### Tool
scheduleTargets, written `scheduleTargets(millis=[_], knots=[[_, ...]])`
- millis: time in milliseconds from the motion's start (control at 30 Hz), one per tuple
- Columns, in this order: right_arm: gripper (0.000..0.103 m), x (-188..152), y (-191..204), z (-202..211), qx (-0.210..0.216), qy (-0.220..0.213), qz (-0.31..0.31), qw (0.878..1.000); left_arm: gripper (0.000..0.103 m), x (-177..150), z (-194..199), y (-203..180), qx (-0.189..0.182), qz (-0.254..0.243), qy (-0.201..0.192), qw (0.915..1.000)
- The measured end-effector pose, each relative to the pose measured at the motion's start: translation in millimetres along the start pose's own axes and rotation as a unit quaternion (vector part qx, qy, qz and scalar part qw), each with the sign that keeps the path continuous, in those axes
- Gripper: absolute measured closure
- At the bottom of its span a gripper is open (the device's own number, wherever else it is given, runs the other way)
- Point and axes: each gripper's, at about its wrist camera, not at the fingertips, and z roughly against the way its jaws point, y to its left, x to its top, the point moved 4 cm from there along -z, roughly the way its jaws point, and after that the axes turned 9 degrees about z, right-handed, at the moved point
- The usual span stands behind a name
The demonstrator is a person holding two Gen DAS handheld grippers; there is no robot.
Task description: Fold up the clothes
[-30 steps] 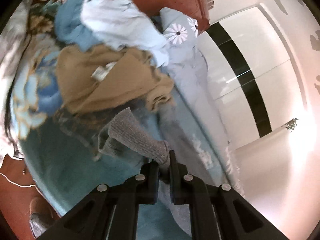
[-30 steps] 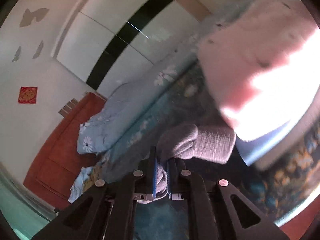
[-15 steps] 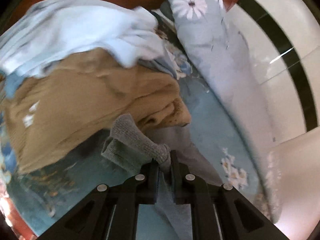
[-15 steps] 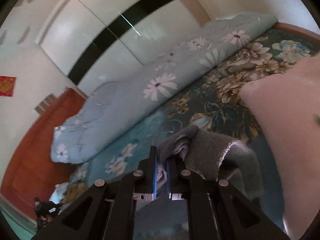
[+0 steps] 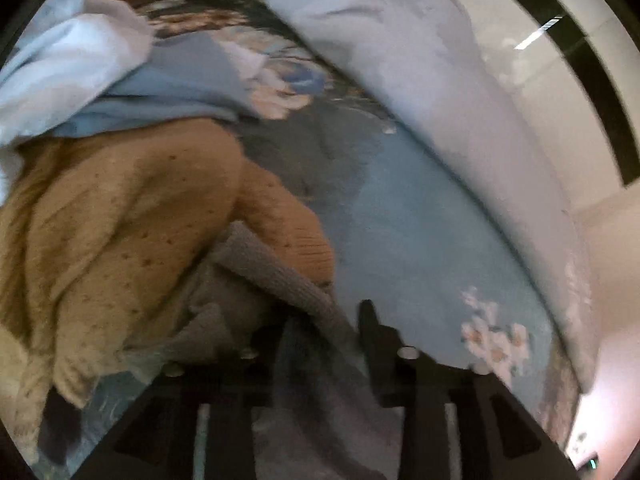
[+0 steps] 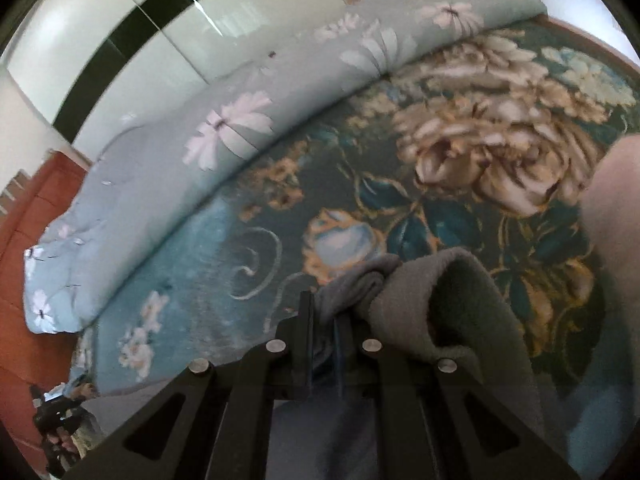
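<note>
Standing about half open, the left gripper point(image 5: 320, 320) has just been opening its jaws; the grey knit point(image 5: 276, 276) lies between them, but the pads do not press on it any more. This part of the grey knit runs from the jaws up and to the left, where it goes under the cuff of a tan sweater point(image 5: 120, 220). The tan sweater lies in a heap at the left of this view, and on top of it are a blue garment point(image 5: 180, 88) and a pale blue one point(image 5: 68, 52). All of them rest on the floral blanket point(image 5: 420, 240), which covers the bed.

The right gripper point(image 6: 324, 320) is almost closed and pinches a fold of the grey knit point(image 6: 432, 300). From its jaws the cloth bulges to the right as a thick roll that lies on the floral blanket point(image 6: 460, 152). Beyond the blanket a light blue duvet point(image 6: 224, 128) with white flowers is pushed along the far side of the bed, beside the white wardrobe point(image 6: 132, 40). A pink blurred shape point(image 6: 616, 200) is at the right edge; I cannot tell what it is.
</note>
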Motion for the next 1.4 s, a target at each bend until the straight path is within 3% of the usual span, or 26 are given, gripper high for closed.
scheduleTargets(millis=[100,233,267,300,367,500,633,833,900,1000,1200,1400], knots=[[0.094,-3,1,-9,-0.012,0.011,0.018,1.000,0.043,-5,18,-1,-0.038,-0.019,0.002,0.9991],[0.086,-2,10,2,-0.017,0.005,0.053,0.998,0.036,-18,54,10,-0.036,-0.042,-0.040,0.9977],[0.072,-2,14,7,-0.015,0.000,0.062,0.998,0.036,-22,61,16,-0.029,-0.043,-0.050,0.9974],[0.051,-3,19,15,-0.007,-0.009,0.073,0.997,0.035,-27,67,23,-0.021,-0.042,-0.058,0.9972],[0.034,-7,31,33,0.006,-0.033,0.098,0.995,0.035,-39,71,40,-0.004,-0.033,-0.065,0.9973],[0.027,-26,54,72,0.006,-0.080,0.146,0.986,0.035,-60,56,64,0.003,-0.009,-0.051,0.9987],[0.026,-56,72,94,0.042,-0.087,0.174,0.980,0.035,-69,30,70,-0.032,0.017,-0.033,0.9988],[0.026,-90,87,102,0.054,-0.077,0.208,0.974,0.040,-61,15,61,-0.088,0.020,-0.065,0.9937],[0.026,-98,87,101,0.053,-0.070,0.211,0.973,0.063,-60,12,60,-0.096,0.023,-0.075,0.9922],[0.026,-109,85,94,0.047,-0.055,0.209,0.975,0.074,-62,11,59,-0.114,0.029,-0.089,0.9891],[0.026,-119,78,85,0.042,-0.035,0.191,0.980,0.084,-70,42,46,-0.149,0.023,-0.128,0.9803],[0.026,-125,80,100,0.048,-0.035,0.188,0.980,0.086,-76,113,51,-0.194,0.025,-0.176,0.9649]])
